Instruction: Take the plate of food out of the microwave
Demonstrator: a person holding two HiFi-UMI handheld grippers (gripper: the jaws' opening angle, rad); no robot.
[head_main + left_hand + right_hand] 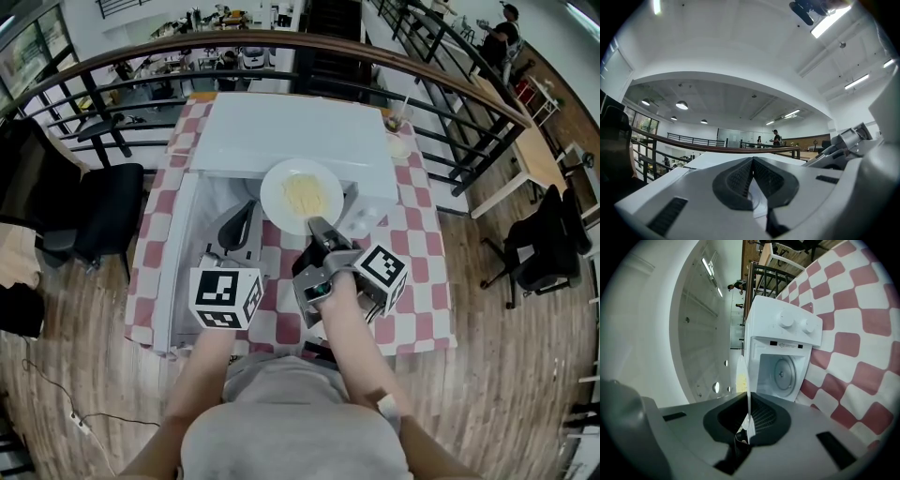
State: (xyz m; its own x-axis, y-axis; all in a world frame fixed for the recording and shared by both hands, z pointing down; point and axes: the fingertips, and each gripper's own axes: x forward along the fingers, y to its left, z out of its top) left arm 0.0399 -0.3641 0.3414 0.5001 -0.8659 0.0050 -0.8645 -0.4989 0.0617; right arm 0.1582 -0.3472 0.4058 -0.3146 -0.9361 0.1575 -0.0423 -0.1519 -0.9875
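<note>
A white plate of yellow noodles hangs level in front of the open white microwave. My right gripper is shut on its near rim. In the right gripper view, which is rolled on its side, the plate shows edge-on as a thin white line pinched at my right gripper. Behind it the microwave stands open, with a bare turntable. My left gripper hovers just left of the plate in front of the cavity. In its own view my left gripper has its pads met, and I see nothing held.
The microwave door stands swung open to the left. A red-and-white checked cloth covers the table. A glass with a straw stands at the back right. Black chairs flank the table, and a railing runs behind.
</note>
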